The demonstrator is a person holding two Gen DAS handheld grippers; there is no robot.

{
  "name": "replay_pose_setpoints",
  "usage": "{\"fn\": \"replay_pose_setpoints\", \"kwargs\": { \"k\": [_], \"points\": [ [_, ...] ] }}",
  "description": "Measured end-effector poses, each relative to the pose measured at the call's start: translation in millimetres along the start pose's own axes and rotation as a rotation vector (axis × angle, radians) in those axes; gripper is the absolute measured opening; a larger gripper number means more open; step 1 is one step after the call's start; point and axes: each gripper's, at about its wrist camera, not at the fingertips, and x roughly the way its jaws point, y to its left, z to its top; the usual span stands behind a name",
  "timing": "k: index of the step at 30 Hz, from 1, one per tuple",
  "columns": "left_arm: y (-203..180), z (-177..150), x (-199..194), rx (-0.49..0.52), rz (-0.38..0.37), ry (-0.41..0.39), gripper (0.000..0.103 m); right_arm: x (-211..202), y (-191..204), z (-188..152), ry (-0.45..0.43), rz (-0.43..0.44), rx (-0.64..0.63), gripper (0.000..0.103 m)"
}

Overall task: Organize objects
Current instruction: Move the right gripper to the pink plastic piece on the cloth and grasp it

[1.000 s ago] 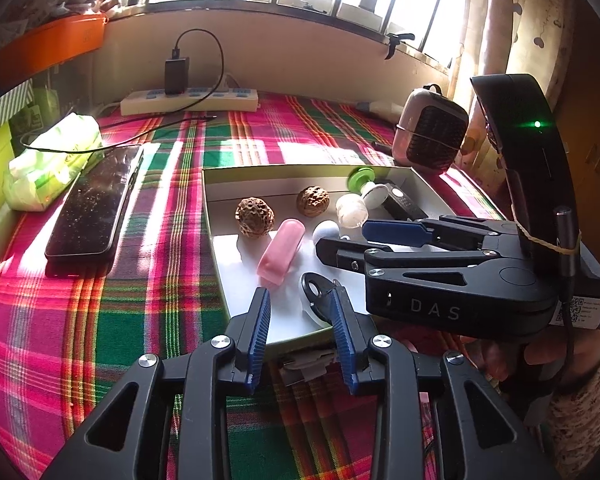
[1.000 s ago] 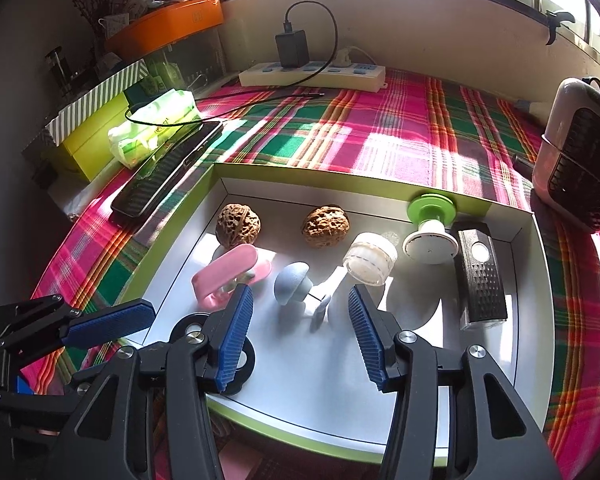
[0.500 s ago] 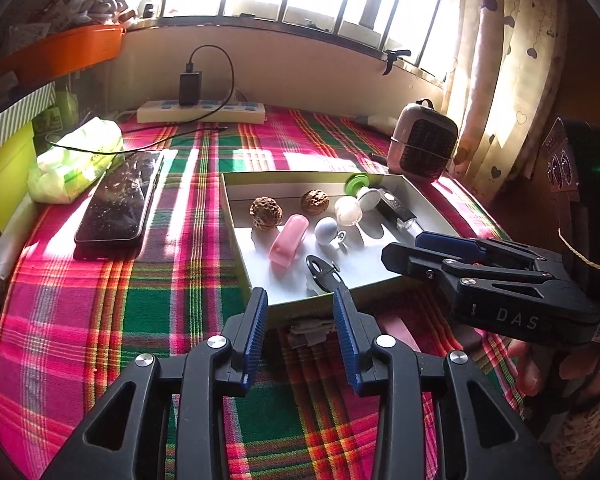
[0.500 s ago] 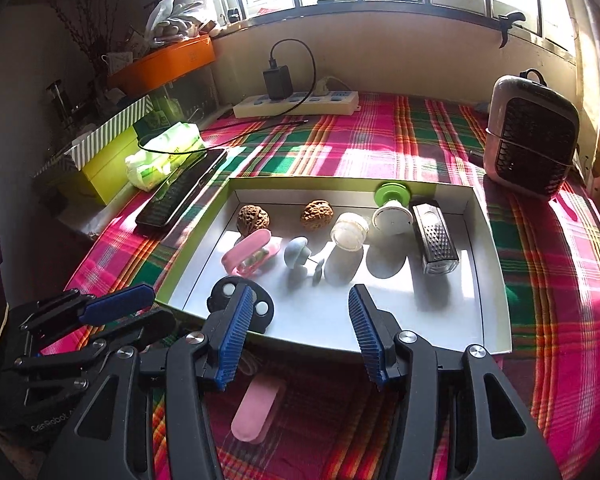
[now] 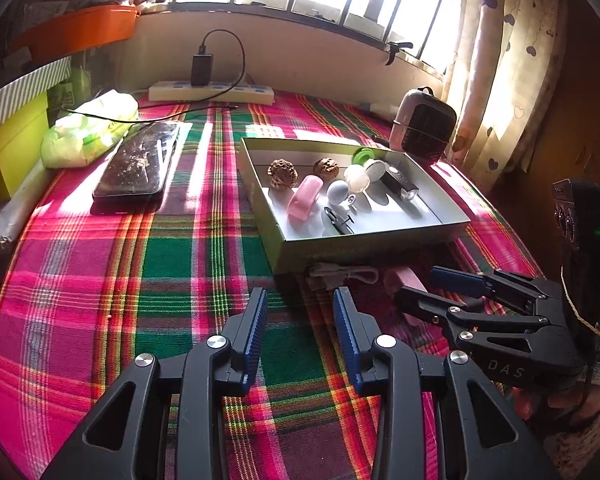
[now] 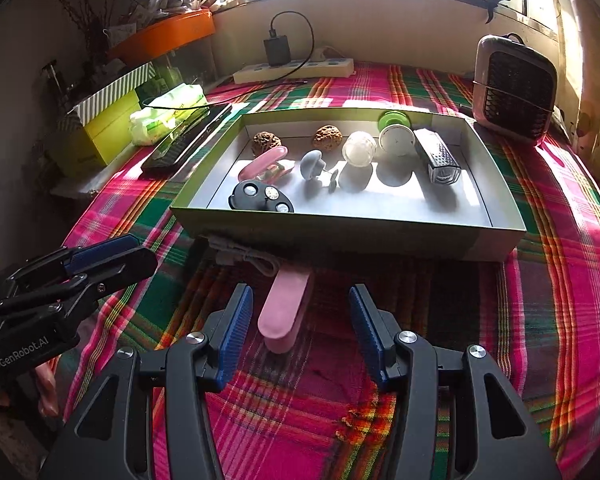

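Observation:
A shallow green-sided box [image 6: 352, 236] [image 5: 364, 242] sits on the plaid cloth. It holds two walnuts [image 6: 265, 142], a pink clip [image 6: 262, 166], a grey knob [image 6: 312, 163], a clear ball [image 6: 359, 149], a green-and-white spool [image 6: 396, 136], a small grater [image 6: 438, 156] and a black fob [image 6: 260, 200]. A pink oblong case [image 6: 286, 310] [image 5: 400, 280] and a coiled white cable [image 6: 246, 258] [image 5: 340, 274] lie on the cloth in front of the box. My right gripper [image 6: 300, 334] is open, its fingers either side of the case's near end. My left gripper [image 5: 300, 330] is open and empty, short of the box.
A black phone [image 5: 140, 164] and a pale green wipes pack [image 5: 90, 130] lie left of the box. A power strip with a charger [image 5: 212, 94] is at the back. A small heater [image 6: 514, 88] stands at the right. A yellow box [image 6: 100, 130] is at the far left.
Both grippers have pulled back from over the box toward the near edge of the table. The pink case and cable now show in front of the box. Both stay open.

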Motion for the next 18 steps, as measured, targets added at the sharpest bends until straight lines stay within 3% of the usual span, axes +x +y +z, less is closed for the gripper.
{"fn": "replay_pose_setpoints", "kwargs": {
  "k": [11,18],
  "points": [
    [4.1,3.1,19.5,0.009,-0.047,0.047,0.033,12.0,11.0,-3.1,0.004,-0.092,-0.025,0.051],
    [-5.6,8.9,37.9,0.054,-0.065,0.086,0.033,7.8,2.4,-5.0,-0.004,-0.103,-0.041,0.026]
  ]
}}
